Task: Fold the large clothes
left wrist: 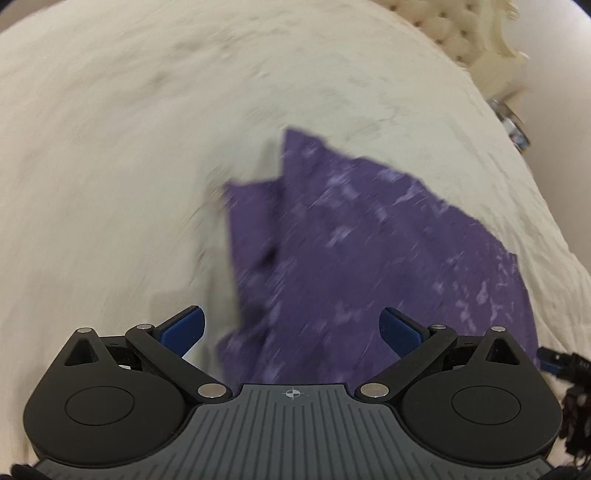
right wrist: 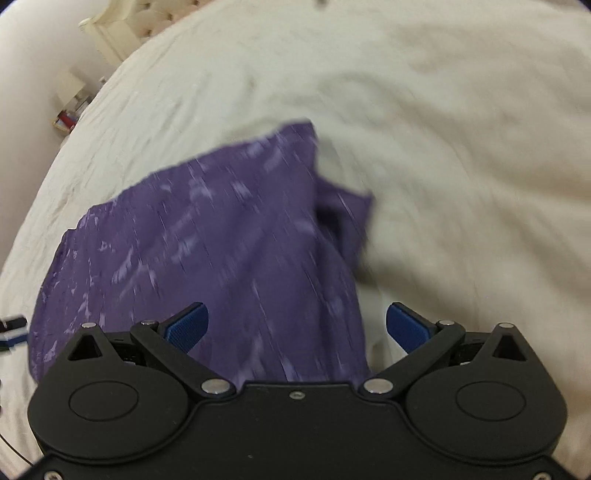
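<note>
A purple patterned garment [left wrist: 351, 251] lies folded on a cream bed sheet [left wrist: 110, 147], a narrower part sticking out at its left. My left gripper [left wrist: 291, 328] is open and empty, held above the garment's near left edge. In the right wrist view the same garment [right wrist: 207, 243] lies on the sheet [right wrist: 461, 147], its narrower part at the right. My right gripper [right wrist: 297, 325] is open and empty above the garment's near right edge. Both views are blurred by motion. The other gripper's tip shows at the left edge [right wrist: 13, 330].
A cream tufted headboard [left wrist: 465, 33] stands at the bed's far end, also seen in the right wrist view [right wrist: 125, 22]. Small items sit beside the bed [right wrist: 70, 110]. The bed's edge curves down at the right in the left wrist view.
</note>
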`<state>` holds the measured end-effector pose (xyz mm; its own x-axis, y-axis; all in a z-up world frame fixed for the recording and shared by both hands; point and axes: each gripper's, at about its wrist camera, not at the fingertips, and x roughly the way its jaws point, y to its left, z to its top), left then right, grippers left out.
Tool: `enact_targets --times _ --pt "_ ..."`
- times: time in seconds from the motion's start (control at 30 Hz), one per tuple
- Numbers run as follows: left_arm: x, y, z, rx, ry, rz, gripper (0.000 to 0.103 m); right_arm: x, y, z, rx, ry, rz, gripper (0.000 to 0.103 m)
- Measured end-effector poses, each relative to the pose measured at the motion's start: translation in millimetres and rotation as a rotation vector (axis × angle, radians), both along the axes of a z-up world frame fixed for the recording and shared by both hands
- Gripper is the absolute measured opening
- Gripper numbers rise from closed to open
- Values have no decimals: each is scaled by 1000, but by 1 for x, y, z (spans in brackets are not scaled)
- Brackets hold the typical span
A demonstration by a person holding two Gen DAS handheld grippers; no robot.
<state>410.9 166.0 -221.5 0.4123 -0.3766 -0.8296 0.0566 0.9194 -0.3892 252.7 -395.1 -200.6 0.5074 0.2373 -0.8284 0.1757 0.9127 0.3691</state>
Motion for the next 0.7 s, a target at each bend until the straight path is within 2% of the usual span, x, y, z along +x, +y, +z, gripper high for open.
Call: enact_targets --times 0.23,0.4,0.53,0.7 --pt "6 5 -30 -25 89 -1 103 -1 -10 -35 176 70 -56 103" --pt "32 -2 -48 -102 103 10 103 16 -13 -52 283 63 -92 103" --pt "50 -19 -54 -100 108 -88 103 33 -11 -58 328 49 -70 103" --pt "67 -47 -56 -127 100 -181 103 46 -3 -60 330 23 -4 103"
